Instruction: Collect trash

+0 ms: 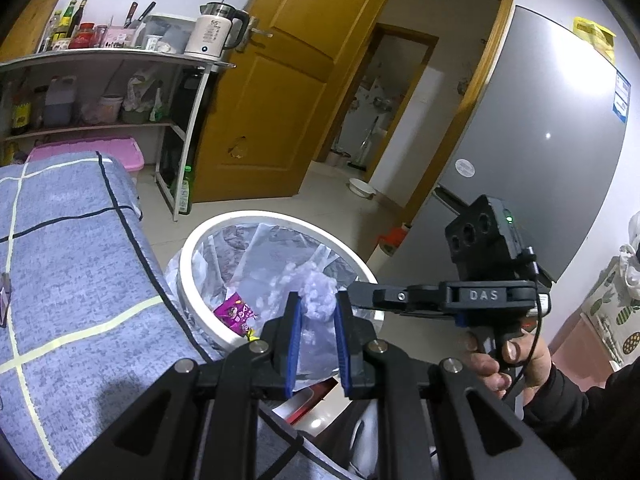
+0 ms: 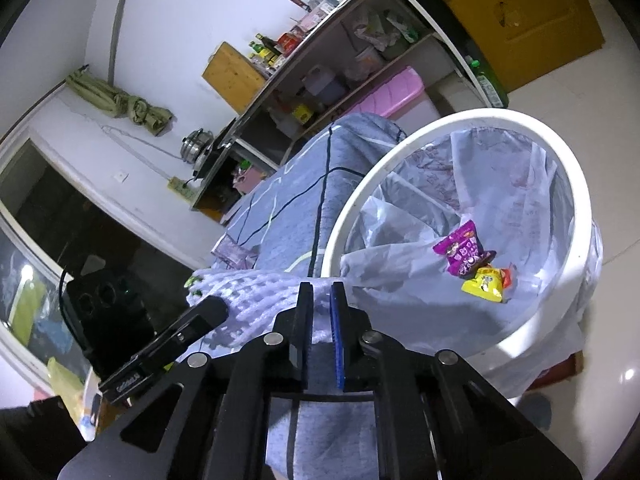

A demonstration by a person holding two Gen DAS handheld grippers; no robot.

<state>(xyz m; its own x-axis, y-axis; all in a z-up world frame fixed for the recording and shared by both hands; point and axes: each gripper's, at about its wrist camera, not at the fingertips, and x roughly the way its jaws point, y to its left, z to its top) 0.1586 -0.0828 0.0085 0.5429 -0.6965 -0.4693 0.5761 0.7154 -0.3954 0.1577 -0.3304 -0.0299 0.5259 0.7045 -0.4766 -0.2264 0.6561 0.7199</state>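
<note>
A white foam fruit net [image 1: 319, 295] sits between the fingers of my left gripper [image 1: 317, 303], over the near rim of the white trash bin [image 1: 192, 248]. The same net [image 2: 256, 300] stretches leftward in the right wrist view, and my right gripper [image 2: 321, 292] is shut on its end, just outside the bin's rim [image 2: 576, 184]. The bin has a clear liner. A purple snack wrapper [image 2: 464, 254] and a yellow wrapper [image 2: 486, 282] lie inside. The purple wrapper also shows in the left wrist view [image 1: 236, 314].
A bed with a blue checked cover [image 1: 68, 264] lies left of the bin. A metal shelf rack [image 1: 120, 60] with bottles and a kettle [image 1: 216, 30] stands behind. A yellow door [image 1: 288, 92] and a grey fridge [image 1: 540, 152] are beyond.
</note>
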